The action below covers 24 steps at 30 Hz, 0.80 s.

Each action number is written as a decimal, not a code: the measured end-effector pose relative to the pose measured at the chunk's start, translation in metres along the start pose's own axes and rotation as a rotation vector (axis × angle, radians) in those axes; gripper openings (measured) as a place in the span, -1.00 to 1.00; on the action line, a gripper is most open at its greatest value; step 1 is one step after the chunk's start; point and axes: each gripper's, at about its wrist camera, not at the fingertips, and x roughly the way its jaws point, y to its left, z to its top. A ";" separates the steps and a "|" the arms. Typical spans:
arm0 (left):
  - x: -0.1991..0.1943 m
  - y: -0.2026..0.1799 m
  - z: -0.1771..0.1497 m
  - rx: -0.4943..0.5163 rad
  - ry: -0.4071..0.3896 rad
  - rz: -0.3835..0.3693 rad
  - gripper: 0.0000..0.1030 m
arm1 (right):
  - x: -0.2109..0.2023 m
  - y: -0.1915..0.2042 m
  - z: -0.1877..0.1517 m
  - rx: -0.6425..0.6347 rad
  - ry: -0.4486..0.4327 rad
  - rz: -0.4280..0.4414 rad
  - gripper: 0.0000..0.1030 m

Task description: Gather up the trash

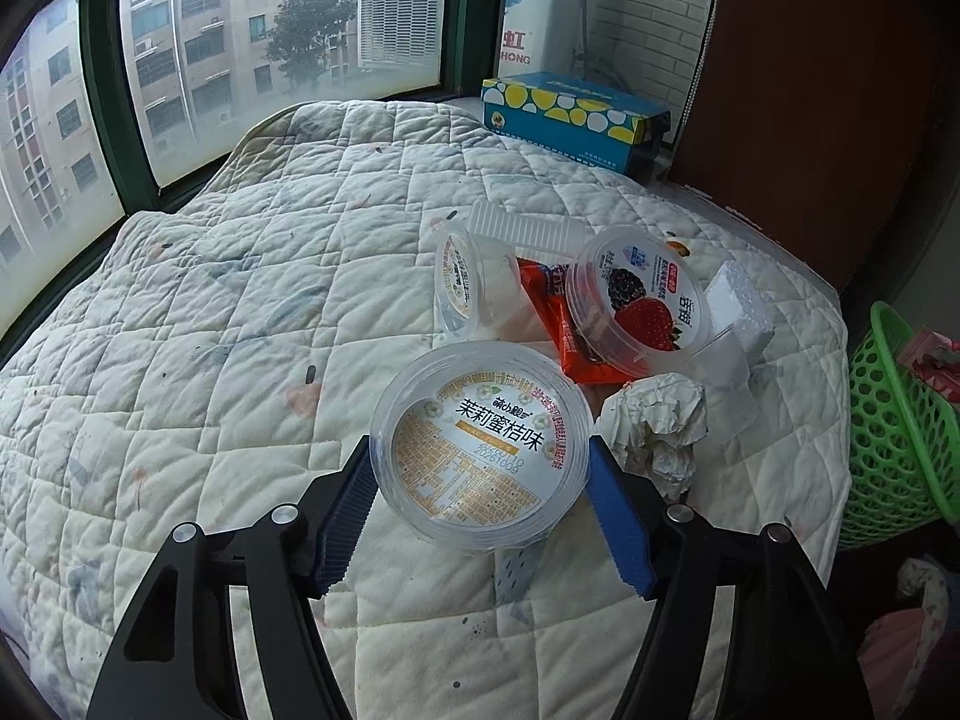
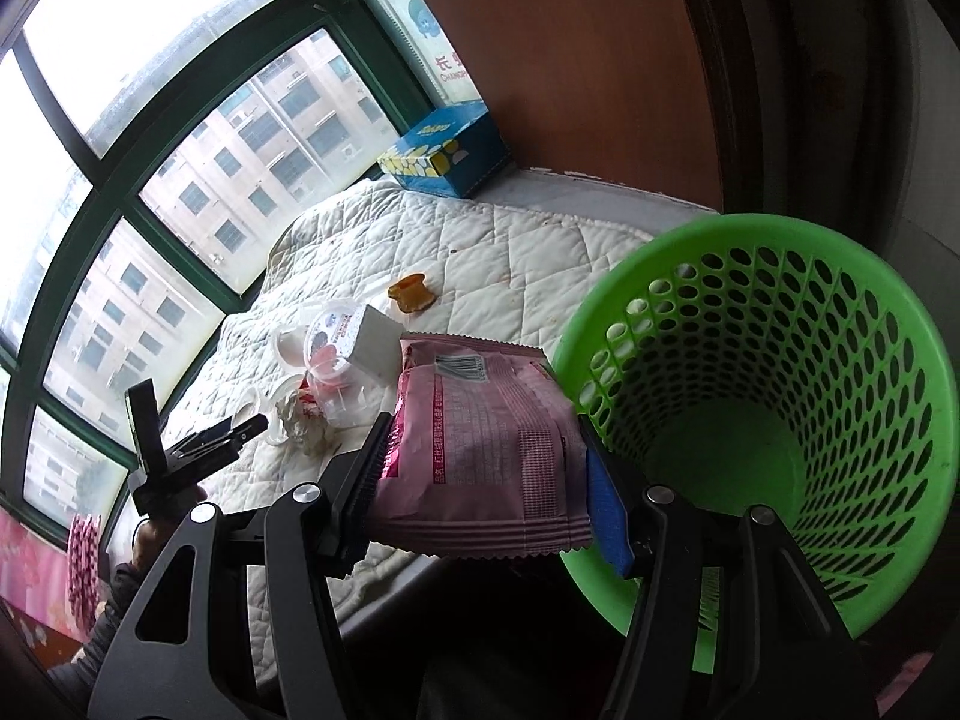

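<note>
Between the fingers of the left gripper (image 1: 480,474): one clear plastic cup (image 1: 480,447) with an orange-and-white printed lid, both blue pads pressed against its sides, tilted toward the camera above a white quilt (image 1: 240,312). Just beyond the right fingertip: a crumpled paper ball (image 1: 657,426). Farther ahead on the quilt: a second clear cup (image 1: 465,282) lying on its side, an orange wrapper (image 1: 558,324) partly under a berry-labelled cup (image 1: 636,300), a white foam block (image 1: 738,306) touching that cup, and a ribbed clear plastic strip (image 1: 528,228) behind them. At the far edge, by the window: a blue tissue box (image 1: 576,117) with yellow and white spots. Off to the right of the quilt: a green basket (image 2: 780,408) with a perforated wall. Between the fingers of the right gripper (image 2: 486,480): one pink snack packet (image 2: 480,450), pinched at both sides and held just beside the basket's rim, not inside it. Ahead of that packet on the quilt: a small orange scrap (image 2: 411,294), apart from the other litter.
</note>
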 end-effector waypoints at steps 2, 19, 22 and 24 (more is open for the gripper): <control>-0.012 -0.003 0.001 0.002 -0.018 0.003 0.28 | -0.009 -0.003 0.000 -0.011 -0.024 -0.035 0.13; -0.092 -0.121 0.036 0.148 -0.162 -0.153 0.28 | -0.027 -0.054 -0.017 0.014 -0.027 -0.202 0.30; -0.092 -0.148 0.042 0.177 -0.167 -0.184 0.28 | -0.030 -0.061 -0.018 0.018 -0.028 -0.203 0.41; -0.092 -0.165 0.045 0.196 -0.165 -0.210 0.28 | -0.034 -0.064 -0.018 0.017 -0.034 -0.206 0.44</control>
